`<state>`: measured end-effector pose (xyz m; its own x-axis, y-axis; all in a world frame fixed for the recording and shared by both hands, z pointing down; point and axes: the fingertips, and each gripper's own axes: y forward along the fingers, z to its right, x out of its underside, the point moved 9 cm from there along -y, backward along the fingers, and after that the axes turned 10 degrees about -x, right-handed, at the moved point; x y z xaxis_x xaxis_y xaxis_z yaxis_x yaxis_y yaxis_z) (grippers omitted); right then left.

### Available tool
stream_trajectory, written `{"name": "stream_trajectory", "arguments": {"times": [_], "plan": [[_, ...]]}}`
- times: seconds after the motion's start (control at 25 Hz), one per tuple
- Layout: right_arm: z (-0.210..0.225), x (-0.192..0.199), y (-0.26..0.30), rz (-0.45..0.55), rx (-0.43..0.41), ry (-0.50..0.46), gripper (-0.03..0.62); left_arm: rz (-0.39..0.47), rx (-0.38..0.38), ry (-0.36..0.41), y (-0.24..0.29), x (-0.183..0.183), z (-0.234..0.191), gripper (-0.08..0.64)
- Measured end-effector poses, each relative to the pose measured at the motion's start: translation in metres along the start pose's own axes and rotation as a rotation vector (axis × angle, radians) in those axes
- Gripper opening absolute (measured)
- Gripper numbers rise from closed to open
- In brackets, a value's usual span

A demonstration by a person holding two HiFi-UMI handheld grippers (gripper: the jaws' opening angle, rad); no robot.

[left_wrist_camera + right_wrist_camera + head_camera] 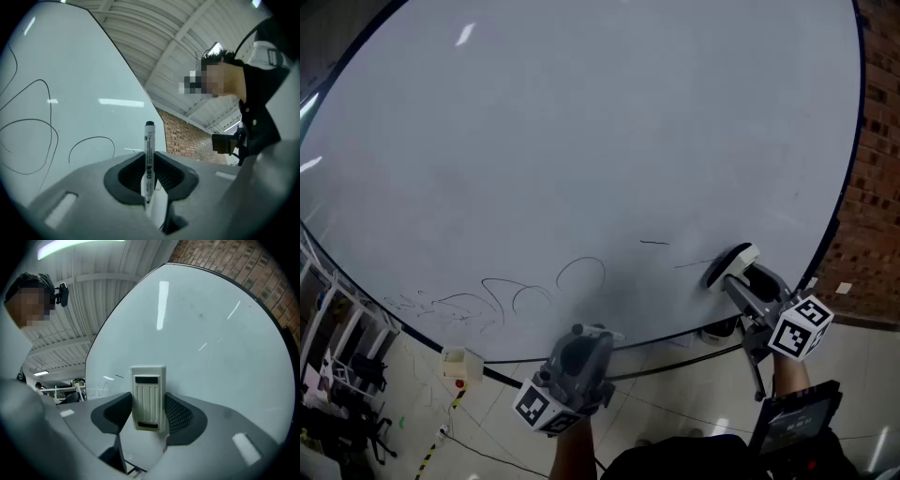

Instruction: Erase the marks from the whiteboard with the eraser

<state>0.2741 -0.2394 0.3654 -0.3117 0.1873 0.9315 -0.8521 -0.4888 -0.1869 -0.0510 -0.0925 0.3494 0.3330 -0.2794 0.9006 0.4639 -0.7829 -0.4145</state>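
Note:
A large whiteboard (581,141) fills the head view, with black marker loops and scribbles (502,298) along its lower edge and short strokes (654,243) further right. My right gripper (733,277) is shut on a white eraser (731,262), which rests against the board near its lower right; in the right gripper view the eraser (148,397) stands upright between the jaws. My left gripper (586,336) hangs just below the board's edge, shut on a white marker pen (148,161) with a black cap. Curved lines (33,131) show in the left gripper view.
A brick wall (874,187) rises right of the board. Below the board's frame, a small white box with a red button (461,366) and cables sit over a pale tiled floor (487,431). Metal racks (337,347) stand at the lower left.

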Motion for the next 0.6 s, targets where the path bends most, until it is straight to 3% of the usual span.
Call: {"name": "stream_trajectory", "arguments": {"times": [0.36, 0.48, 0.6], "plan": [[0.005, -0.014, 0.017, 0.025, 0.066, -0.014, 0.227, 0.024, 0.027, 0.011, -0.009, -0.008, -0.018, 0.057], [0.002, -0.009, 0.019, 0.046, 0.090, -0.001, 0.227, 0.029, 0.050, 0.008, -0.010, -0.013, -0.024, 0.057], [-0.010, 0.016, 0.037, -0.009, 0.072, 0.010, 0.227, 0.023, 0.063, 0.005, -0.013, -0.014, -0.027, 0.057]]}}
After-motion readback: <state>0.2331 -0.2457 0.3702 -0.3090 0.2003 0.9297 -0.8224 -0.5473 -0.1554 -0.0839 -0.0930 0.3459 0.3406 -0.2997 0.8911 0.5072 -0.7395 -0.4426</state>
